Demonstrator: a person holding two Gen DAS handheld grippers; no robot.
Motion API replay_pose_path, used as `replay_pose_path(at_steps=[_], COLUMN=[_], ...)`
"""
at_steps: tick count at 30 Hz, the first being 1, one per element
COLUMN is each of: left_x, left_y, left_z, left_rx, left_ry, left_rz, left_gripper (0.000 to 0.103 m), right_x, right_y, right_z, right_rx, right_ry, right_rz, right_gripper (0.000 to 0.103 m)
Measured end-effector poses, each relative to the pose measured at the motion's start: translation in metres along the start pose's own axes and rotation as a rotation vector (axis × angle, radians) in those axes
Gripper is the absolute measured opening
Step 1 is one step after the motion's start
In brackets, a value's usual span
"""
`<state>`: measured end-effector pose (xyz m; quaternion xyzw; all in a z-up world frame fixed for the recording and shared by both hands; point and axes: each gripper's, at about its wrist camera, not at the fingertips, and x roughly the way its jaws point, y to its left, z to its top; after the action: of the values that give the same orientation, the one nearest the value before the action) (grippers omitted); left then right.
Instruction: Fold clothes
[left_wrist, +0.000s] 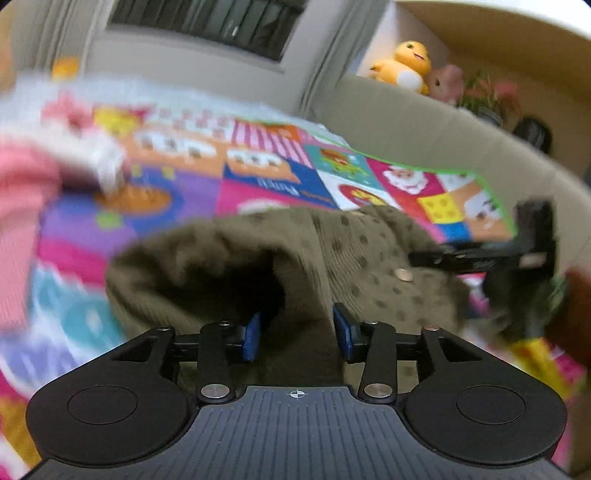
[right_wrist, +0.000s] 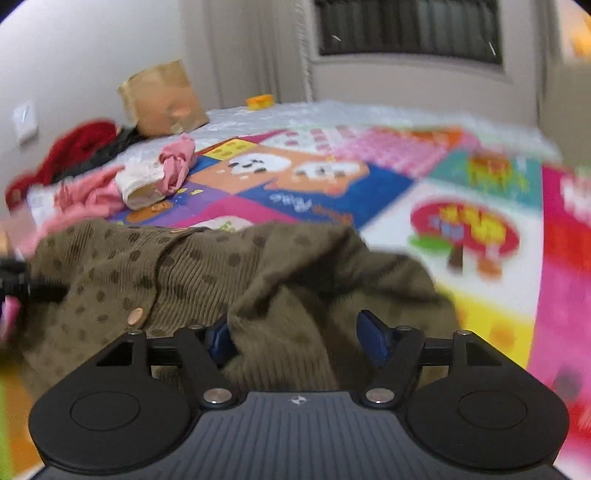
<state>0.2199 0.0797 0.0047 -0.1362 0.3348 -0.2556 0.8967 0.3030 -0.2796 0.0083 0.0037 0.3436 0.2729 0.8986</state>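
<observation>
An olive-green dotted knit cardigan (left_wrist: 354, 254) with round buttons lies bunched on a colourful patchwork mat (left_wrist: 207, 177). My left gripper (left_wrist: 297, 332) is open, its blue pads on either side of a fold of the cardigan. In the right wrist view the same cardigan (right_wrist: 207, 273) fills the foreground. My right gripper (right_wrist: 297, 338) is open, with a ridge of the knit lying between its blue pads (right_wrist: 373, 338). The right gripper also shows at the right edge of the left wrist view (left_wrist: 480, 258).
Pink and cream clothes (right_wrist: 147, 177) lie in a heap at the mat's far left, with red and dark garments (right_wrist: 74, 151) behind. A cardboard box (right_wrist: 162, 99) stands by the wall. Plush toys (left_wrist: 406, 66) sit on a ledge at the right. The mat (right_wrist: 461, 229) extends to the right.
</observation>
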Motion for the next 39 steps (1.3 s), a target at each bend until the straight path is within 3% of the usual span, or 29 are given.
replay_pose_path(at_steps=[1, 2, 4, 5, 6, 9, 12, 16, 18, 20, 21, 23, 26, 28, 29, 33, 37, 39], left_x=[-0.001, -0.002, -0.003, -0.001, 0.0, -0.003, -0.019, -0.028, -0.019, -0.007, -0.005, -0.001, -0.016, -0.034, -0.045, -0.065, -0.022, 0.016], left_y=[0.002, 0.0, -0.005, -0.009, -0.012, -0.016, -0.015, -0.005, -0.006, -0.01, -0.012, -0.016, -0.024, -0.031, -0.035, -0.054, -0.06, -0.045], left_z=[-0.002, -0.006, -0.012, -0.013, -0.014, -0.009, 0.0, 0.002, -0.004, -0.011, -0.013, -0.015, -0.006, -0.001, 0.003, 0.016, 0.028, 0.029], left_rx=[-0.048, -0.072, -0.098, -0.084, -0.07, -0.055, -0.04, -0.074, -0.055, 0.006, 0.035, 0.092, 0.109, 0.11, 0.107, 0.096, 0.059, -0.001], left_ry=[0.021, 0.033, 0.056, 0.059, 0.062, 0.035, -0.037, -0.056, -0.006, 0.048, 0.051, 0.057, 0.035, -0.021, -0.062, -0.191, -0.179, -0.096], left_rz=[-0.032, -0.059, -0.098, -0.096, -0.093, -0.077, -0.089, -0.102, -0.027, 0.091, 0.124, 0.186, 0.219, 0.215, 0.188, 0.061, -0.028, 0.029], left_gripper=[0.053, 0.054, 0.054, 0.05, 0.039, 0.021, 0.021, 0.021, 0.021, 0.027, 0.034, 0.038, 0.04, 0.042, 0.048, 0.071, 0.086, 0.086], right_x=[-0.002, -0.005, -0.011, -0.014, -0.018, -0.033, -0.05, -0.053, -0.04, -0.03, -0.026, -0.024, -0.036, -0.053, -0.061, -0.074, -0.05, -0.028], right_y=[-0.002, -0.004, 0.007, 0.015, 0.024, 0.03, 0.03, 0.014, 0.016, 0.023, 0.026, 0.026, 0.021, 0.025, 0.027, 0.049, 0.073, 0.078], right_z=[-0.004, -0.007, -0.012, -0.012, -0.013, -0.007, 0.001, 0.001, -0.006, -0.016, -0.021, -0.024, -0.016, -0.013, -0.012, -0.01, -0.021, -0.034], right_rx=[0.034, 0.068, 0.04, 0.005, -0.029, -0.051, -0.042, -0.019, -0.072, -0.152, -0.194, -0.199, -0.163, -0.172, -0.181, -0.184, -0.212, -0.257], right_ry=[0.004, 0.007, 0.013, 0.016, 0.02, -0.009, -0.049, -0.047, -0.013, -0.007, -0.007, -0.001, -0.033, -0.091, -0.119, -0.157, -0.071, 0.001], right_rz=[0.023, 0.046, 0.069, 0.07, 0.07, 0.083, 0.105, 0.071, -0.015, -0.085, -0.117, -0.135, -0.16, -0.186, -0.185, -0.032, 0.066, 0.032], right_gripper=[0.063, 0.047, 0.031, 0.024, 0.021, 0.019, 0.018, 0.018, 0.022, 0.038, 0.041, 0.046, 0.056, 0.059, 0.06, 0.064, 0.074, 0.075])
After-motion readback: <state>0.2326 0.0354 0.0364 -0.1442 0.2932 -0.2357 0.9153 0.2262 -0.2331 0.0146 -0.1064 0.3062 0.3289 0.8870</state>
